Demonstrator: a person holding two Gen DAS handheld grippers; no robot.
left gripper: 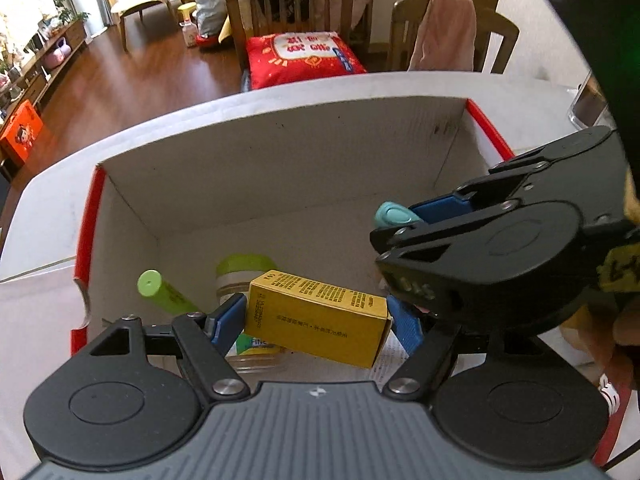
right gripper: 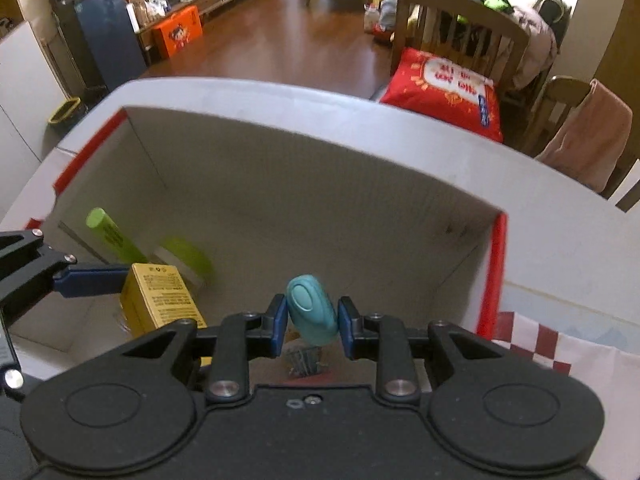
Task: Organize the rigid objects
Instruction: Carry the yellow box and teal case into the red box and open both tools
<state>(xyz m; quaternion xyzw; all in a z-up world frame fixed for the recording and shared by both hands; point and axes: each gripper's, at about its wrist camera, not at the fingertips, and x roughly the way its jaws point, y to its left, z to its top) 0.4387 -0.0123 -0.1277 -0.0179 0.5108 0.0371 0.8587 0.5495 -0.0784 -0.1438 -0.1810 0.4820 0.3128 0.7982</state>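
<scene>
A white cardboard box (left gripper: 280,160) with red rims stands open on the table, and both grippers hang over it. My left gripper (left gripper: 316,326) is shut on a yellow carton (left gripper: 320,316), which sits tilted between the blue pads above the box floor. In the left wrist view my right gripper (left gripper: 400,224) comes in from the right, shut on a small teal oval object (left gripper: 394,216). The right wrist view shows that teal object (right gripper: 312,312) upright between the pads of the right gripper (right gripper: 313,326), with the yellow carton (right gripper: 160,300) at left. The white box (right gripper: 320,200) fills that view.
Inside the box lie a green tube (left gripper: 160,292) and a green-lidded jar (left gripper: 244,268), both at its left side. Small dark bits (right gripper: 304,360) lie on the box floor. A red-checked cloth (right gripper: 560,352) lies right of the box. Wooden chairs with a red cushion (left gripper: 300,56) stand beyond the table.
</scene>
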